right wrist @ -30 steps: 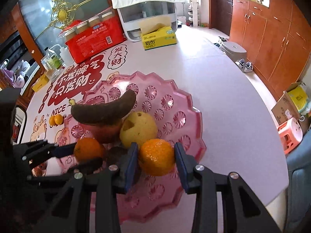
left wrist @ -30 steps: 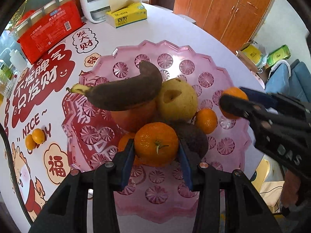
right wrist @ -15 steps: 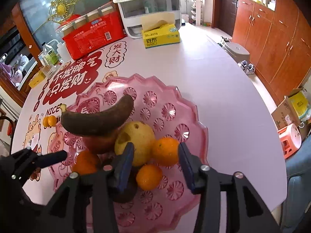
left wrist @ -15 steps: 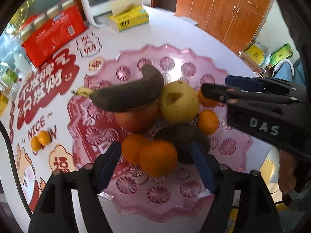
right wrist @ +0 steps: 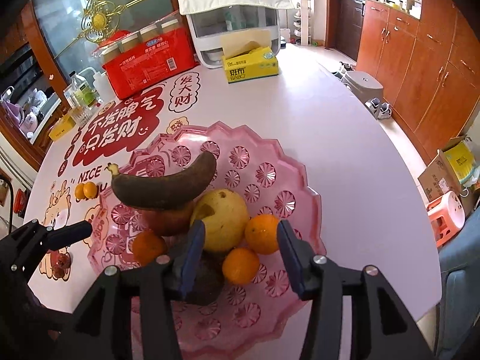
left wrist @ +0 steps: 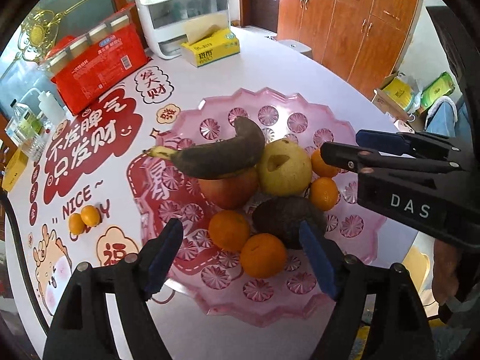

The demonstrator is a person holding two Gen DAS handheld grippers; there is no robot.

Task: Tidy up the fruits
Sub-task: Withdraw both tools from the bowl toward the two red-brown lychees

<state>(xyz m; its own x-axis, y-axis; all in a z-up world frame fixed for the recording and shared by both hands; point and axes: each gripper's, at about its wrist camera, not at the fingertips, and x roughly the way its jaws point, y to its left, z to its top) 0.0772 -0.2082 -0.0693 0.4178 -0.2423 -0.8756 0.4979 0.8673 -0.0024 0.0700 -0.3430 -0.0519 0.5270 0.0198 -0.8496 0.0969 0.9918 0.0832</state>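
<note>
On the pink plate [left wrist: 303,108], a blackened banana [left wrist: 219,157] lies atop an apple [left wrist: 229,189], with a pear [left wrist: 285,171], an avocado [left wrist: 285,219] and four oranges [left wrist: 262,259] beside them.

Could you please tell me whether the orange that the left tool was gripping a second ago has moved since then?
Yes. The orange now lies released on the pink plate, beside the avocado; the left tool is opening.

Avocado [right wrist: 207,273] half hidden behind tongs; apple [left wrist: 229,187] partly under banana [left wrist: 219,156].
</note>
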